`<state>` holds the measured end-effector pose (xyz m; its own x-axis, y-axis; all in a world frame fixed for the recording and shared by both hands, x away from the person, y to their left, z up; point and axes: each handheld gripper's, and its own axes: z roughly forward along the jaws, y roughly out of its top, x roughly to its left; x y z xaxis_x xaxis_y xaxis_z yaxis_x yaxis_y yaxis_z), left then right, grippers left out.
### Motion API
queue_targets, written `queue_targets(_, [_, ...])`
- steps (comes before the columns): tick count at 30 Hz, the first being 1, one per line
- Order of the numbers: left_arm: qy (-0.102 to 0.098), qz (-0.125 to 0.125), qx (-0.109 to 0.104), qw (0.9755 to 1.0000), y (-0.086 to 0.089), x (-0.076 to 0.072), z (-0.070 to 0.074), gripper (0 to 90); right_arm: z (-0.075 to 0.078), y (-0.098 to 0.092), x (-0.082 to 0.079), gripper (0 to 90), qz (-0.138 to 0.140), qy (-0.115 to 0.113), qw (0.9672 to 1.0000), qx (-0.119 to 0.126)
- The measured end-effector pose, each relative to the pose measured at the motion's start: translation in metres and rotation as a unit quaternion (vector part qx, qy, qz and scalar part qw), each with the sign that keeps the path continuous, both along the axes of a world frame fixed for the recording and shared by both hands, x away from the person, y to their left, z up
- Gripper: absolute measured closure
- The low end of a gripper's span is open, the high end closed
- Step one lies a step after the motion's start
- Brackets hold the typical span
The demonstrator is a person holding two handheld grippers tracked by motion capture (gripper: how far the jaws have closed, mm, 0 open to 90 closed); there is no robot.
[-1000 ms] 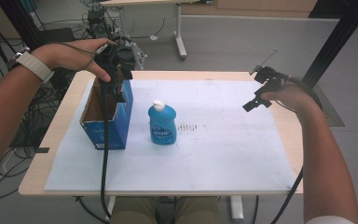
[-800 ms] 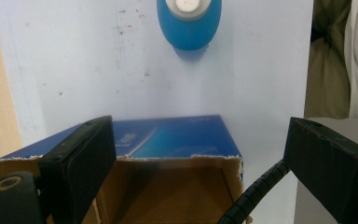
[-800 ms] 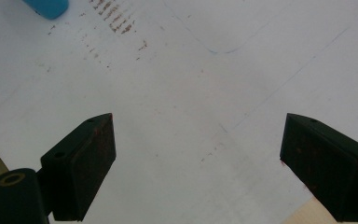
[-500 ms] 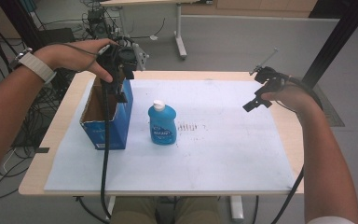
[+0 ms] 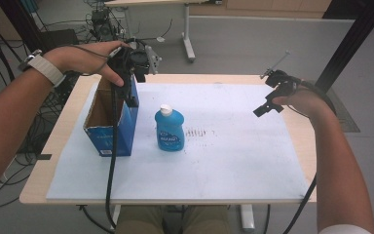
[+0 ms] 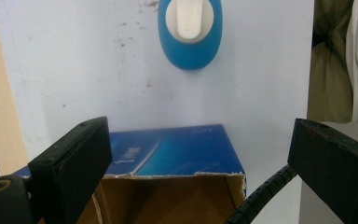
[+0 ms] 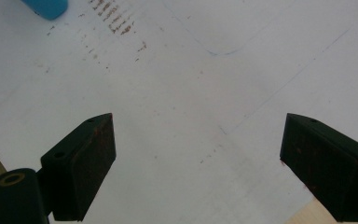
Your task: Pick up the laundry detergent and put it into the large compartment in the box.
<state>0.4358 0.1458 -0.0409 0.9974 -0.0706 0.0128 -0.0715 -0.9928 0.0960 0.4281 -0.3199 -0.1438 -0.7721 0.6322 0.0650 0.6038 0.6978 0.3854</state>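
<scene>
An open blue cardboard box (image 5: pixel 111 127) stands at the left of the white mat (image 5: pixel 233 161). Right of it stands a blue bottle with a white cap (image 5: pixel 169 129). My left gripper (image 5: pixel 130 97) points down over the box's far right corner. Its jaws have just been opening and stand wide, with nothing pressed between them. In the left gripper view the gripper (image 6: pixel 200 140) looks onto the box's torn rim (image 6: pixel 177 175), with the bottle (image 6: pixel 189 32) beyond. My right gripper (image 5: pixel 264 108) hovers open over the mat's far right. The right gripper view shows the gripper (image 7: pixel 196 135) above bare mat, with a corner of the bottle (image 7: pixel 46 7) at top left.
The mat covers a wooden table (image 5: pixel 65 131). A patch of brown marks (image 5: pixel 199 131) lies on the mat right of the bottle. The left gripper's cable (image 5: pixel 111 165) hangs down past the box's front. Beyond the table are grey floor and another table's legs (image 5: pixel 189 34).
</scene>
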Motion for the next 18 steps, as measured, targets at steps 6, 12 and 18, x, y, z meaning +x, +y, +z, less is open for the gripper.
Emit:
queue_targets(6, [0.001, -0.01, 0.002, 0.9999, -0.01, 0.0, 0.002, 6.9, 0.0, 0.002, 0.001, 10.6, 0.006, -0.001, 1.0, 0.0])
queue_targets(12, [0.005, -0.01, 0.001, 0.9999, -0.019, 0.002, 0.001, 6.9, 0.0, 0.002, 0.002, 10.6, 0.004, 0.001, 1.0, 0.002])
queue_targets(18, [0.007, -0.019, 0.005, 0.9998, -0.033, 0.003, -0.002, 6.9, -0.002, 0.0, 0.0, 10.6, 0.005, 0.0, 1.0, 0.003])
